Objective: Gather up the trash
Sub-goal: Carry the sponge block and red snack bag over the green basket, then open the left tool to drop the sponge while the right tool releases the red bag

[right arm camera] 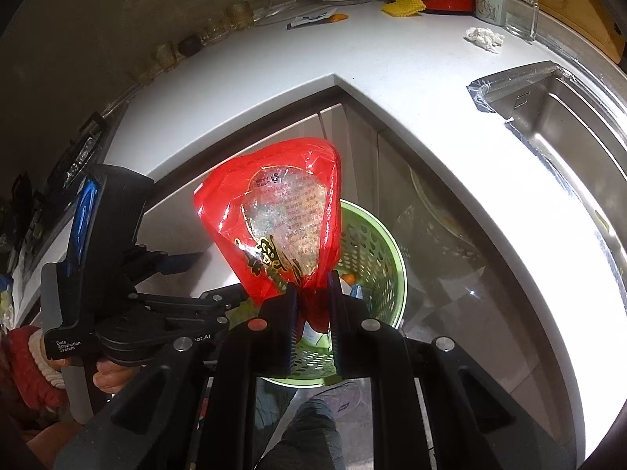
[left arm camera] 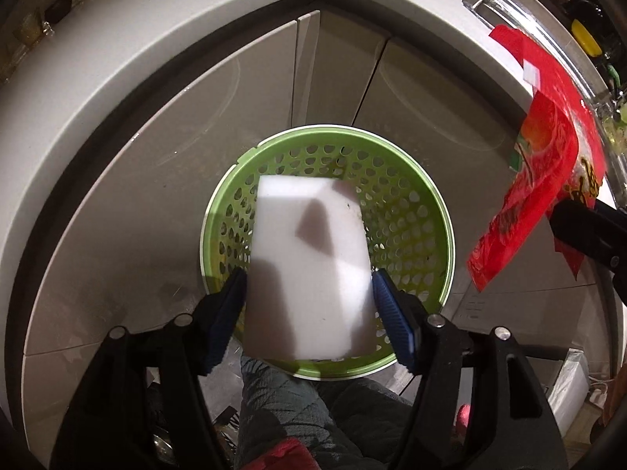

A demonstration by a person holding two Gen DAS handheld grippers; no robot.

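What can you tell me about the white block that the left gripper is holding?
The white block is a plain rectangular slab, looking like foam or sponge, with a few small dark specks on its face. It sits between the blue-padded fingers of the left gripper, which press on its two long sides near the lower end. It is held in the air directly above the green perforated basket, not touching it.

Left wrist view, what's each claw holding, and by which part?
Left claw pinches the white sponge block by its side faces; right claw grips the red bag by its gathered end.
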